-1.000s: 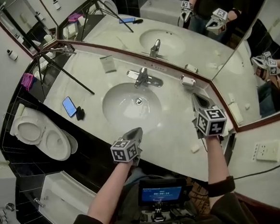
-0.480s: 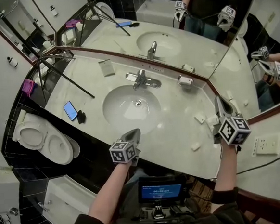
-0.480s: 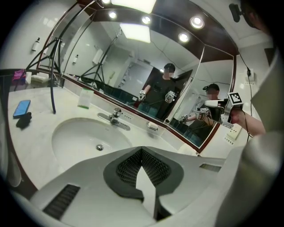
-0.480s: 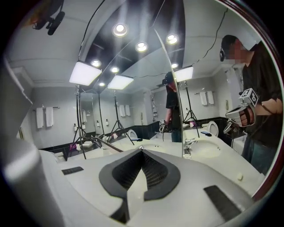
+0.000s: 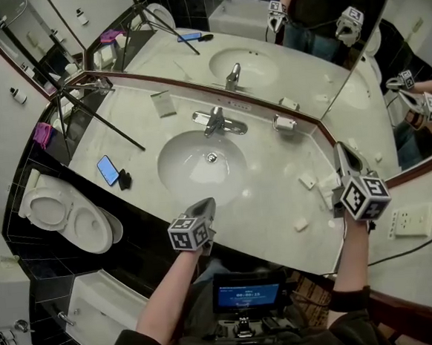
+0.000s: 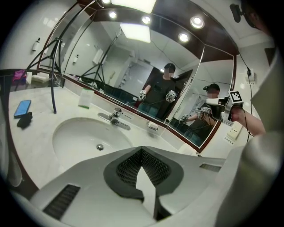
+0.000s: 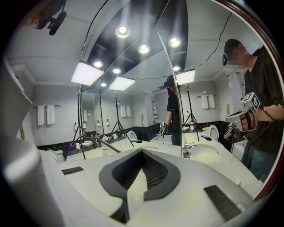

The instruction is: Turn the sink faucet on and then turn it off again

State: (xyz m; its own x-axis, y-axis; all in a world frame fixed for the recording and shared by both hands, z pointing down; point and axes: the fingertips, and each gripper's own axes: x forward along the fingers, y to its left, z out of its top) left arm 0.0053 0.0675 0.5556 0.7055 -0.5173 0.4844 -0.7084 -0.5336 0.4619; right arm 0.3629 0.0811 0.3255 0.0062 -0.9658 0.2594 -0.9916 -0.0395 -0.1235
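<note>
At the lower middle of the head view we hold the left gripper (image 5: 208,203) closed, jaws pressed together with nothing between them, its tip over the front edge of the surface (image 5: 276,182), just below the sink basin (image 5: 168,164). Toward the right edge our right gripper (image 5: 342,151) is likewise closed and empty, raised beside the angled mirror (image 5: 281,51). Well apart from both, the faucet (image 5: 216,121) stands at the basin's back rim, upper middle of the frame. A blue phone (image 5: 108,167) lies left of the basin, and a toilet (image 5: 59,210) sits at the far left.
</note>
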